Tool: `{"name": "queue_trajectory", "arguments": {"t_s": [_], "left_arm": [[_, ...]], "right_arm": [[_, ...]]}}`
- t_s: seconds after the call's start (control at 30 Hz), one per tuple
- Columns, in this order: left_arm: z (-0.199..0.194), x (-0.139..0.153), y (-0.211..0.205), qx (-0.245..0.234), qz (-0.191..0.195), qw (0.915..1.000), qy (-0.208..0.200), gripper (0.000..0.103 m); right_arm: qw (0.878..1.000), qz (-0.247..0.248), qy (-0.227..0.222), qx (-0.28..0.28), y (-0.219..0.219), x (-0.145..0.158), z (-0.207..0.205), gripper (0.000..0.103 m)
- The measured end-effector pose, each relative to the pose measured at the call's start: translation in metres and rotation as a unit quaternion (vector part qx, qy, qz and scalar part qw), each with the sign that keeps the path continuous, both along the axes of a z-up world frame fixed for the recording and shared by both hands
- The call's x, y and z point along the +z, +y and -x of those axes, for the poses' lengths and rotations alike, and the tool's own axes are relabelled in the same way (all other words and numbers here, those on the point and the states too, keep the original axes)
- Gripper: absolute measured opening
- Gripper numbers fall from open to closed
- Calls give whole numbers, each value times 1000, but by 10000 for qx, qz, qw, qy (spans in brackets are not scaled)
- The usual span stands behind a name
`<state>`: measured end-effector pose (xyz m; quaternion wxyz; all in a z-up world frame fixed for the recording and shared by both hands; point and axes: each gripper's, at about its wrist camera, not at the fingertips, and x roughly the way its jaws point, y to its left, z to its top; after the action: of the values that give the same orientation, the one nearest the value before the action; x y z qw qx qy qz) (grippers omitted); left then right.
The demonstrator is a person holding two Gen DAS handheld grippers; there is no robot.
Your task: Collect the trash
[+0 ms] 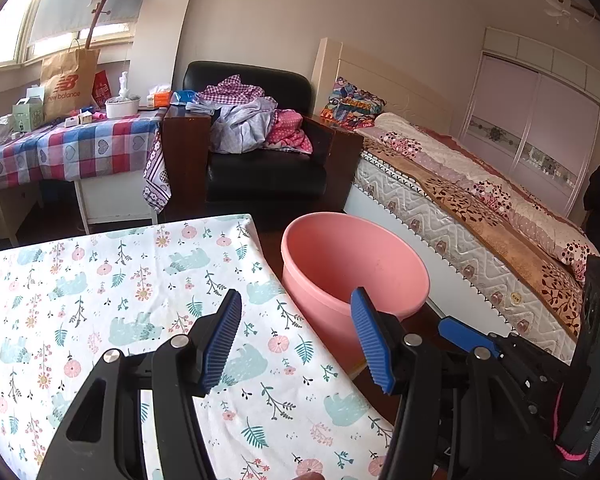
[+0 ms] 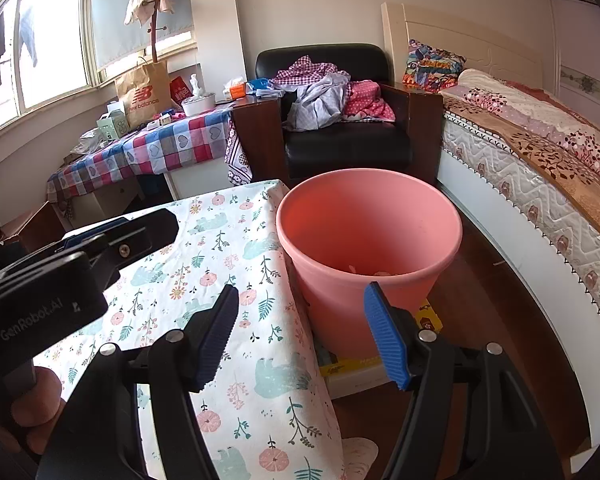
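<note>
Two grippers hover with fingers spread wide and nothing between them: the left gripper (image 1: 296, 336) above the right edge of the floral cloth (image 1: 100, 304), the right gripper (image 2: 302, 334) beside it, facing the pink bin (image 2: 368, 240). The bin stands on the floor between the cloth-covered table and the bed (image 2: 540, 168), resting on a yellow box (image 2: 428, 316). A few pale scraps (image 2: 374, 272) lie at its bottom. Behind it, clothes (image 2: 328, 92) sit heaped on a black armchair (image 2: 348, 148).
</note>
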<state>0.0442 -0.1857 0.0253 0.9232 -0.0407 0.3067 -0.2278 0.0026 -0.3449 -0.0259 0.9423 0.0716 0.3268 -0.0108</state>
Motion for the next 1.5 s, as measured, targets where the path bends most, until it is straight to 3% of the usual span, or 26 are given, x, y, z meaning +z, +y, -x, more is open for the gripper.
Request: {"name": "queue_trajectory", "arguments": {"t_s": [1.5], "left_arm": [[1,-9,8,22,-24,10000,47,56]], "right_arm": [[10000,48,71,23,6,-3,-2,66]]}}
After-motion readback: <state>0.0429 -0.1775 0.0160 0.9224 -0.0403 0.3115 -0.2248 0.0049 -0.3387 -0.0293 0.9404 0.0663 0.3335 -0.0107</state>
